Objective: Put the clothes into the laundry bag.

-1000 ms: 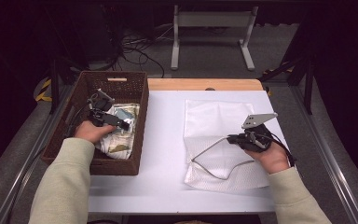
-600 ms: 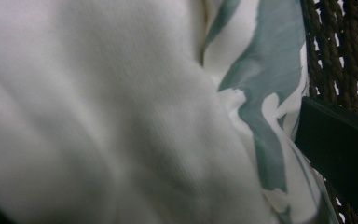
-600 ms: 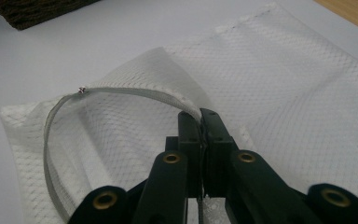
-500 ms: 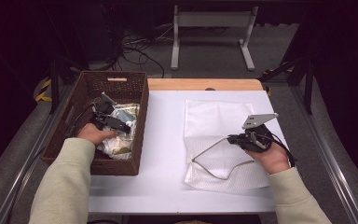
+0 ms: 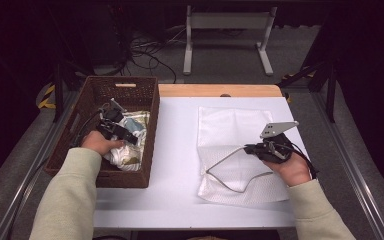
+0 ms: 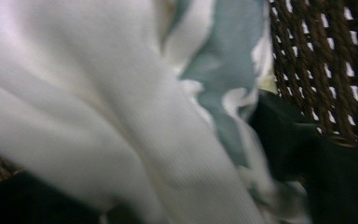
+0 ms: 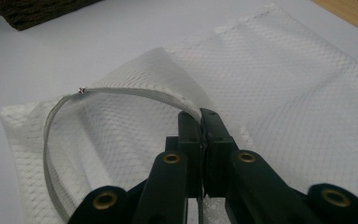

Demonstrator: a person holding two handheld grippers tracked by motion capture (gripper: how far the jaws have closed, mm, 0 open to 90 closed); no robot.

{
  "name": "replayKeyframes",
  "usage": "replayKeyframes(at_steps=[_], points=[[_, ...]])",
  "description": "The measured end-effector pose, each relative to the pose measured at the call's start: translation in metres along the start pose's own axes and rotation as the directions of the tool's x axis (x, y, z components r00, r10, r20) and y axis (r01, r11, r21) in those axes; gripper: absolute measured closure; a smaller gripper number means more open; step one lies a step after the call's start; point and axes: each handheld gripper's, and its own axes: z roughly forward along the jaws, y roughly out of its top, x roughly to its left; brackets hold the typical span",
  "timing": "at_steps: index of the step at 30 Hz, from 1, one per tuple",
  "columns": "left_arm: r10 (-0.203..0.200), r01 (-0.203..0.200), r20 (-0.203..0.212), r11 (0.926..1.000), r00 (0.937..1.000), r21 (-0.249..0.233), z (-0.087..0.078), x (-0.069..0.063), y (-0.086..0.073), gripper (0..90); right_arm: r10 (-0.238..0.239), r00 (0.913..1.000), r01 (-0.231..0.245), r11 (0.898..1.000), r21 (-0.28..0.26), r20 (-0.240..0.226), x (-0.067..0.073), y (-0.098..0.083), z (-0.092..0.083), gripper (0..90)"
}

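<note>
While the right gripper (image 5: 252, 148) is pinching the mesh bag's (image 5: 230, 130) grey zipper rim (image 7: 121, 91) at 3 o'clock on the counter (image 5: 175, 150), the left gripper's (image 5: 130, 138) jaws are closing into the white cloth (image 5: 125, 157) inside the basket (image 5: 130, 90) at 9 o'clock.

left hand (image 5: 99, 143) reached fwd w/ forearm angled in from bottom-left, left gripper (image 5: 121, 133) tilted down, jaws just been closing, cloth betw them. right hand (image 5: 294, 167) sat low at right, wrist level, right gripper (image 7: 201, 122) pointing left, jaws pinched tight together on a thin edge.
</note>
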Motion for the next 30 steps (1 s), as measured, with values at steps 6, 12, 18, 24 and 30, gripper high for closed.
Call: replayKeyframes(at_steps=[6,12,18,24,30], points=[[-0.034,0.034,0.017,0.9994,0.9993,-0.002,-0.008,0.002,0.0,56.0,0.002,1.0,-0.002,1.0,-0.003,0.001,-0.001,0.0,-0.001,87.7],[-0.023,0.022,-0.011,0.9993,0.9997,-0.031,-0.019,-0.002,-0.001,63.1,0.007,1.0,-0.007,1.0,-0.004,0.002,-0.002,-0.001,-0.002,87.7],[0.0,-0.005,-0.047,0.994,0.9989,-0.109,-0.04,-0.004,-0.005,66.5,0.008,1.0,-0.008,1.0,-0.002,0.003,-0.002,-0.002,-0.002,87.7],[-0.012,0.005,-0.034,0.9832,0.9993,-0.182,-0.06,-0.004,-0.012,67.0,0.008,1.0,-0.008,1.0,0.0,0.005,-0.002,-0.002,-0.001,87.8],[-0.001,-0.005,-0.026,0.9708,0.9997,-0.24,-0.081,-0.01,-0.017,67.2,0.006,1.0,-0.006,1.0,0.001,0.005,-0.002,-0.001,0.0,87.7]])
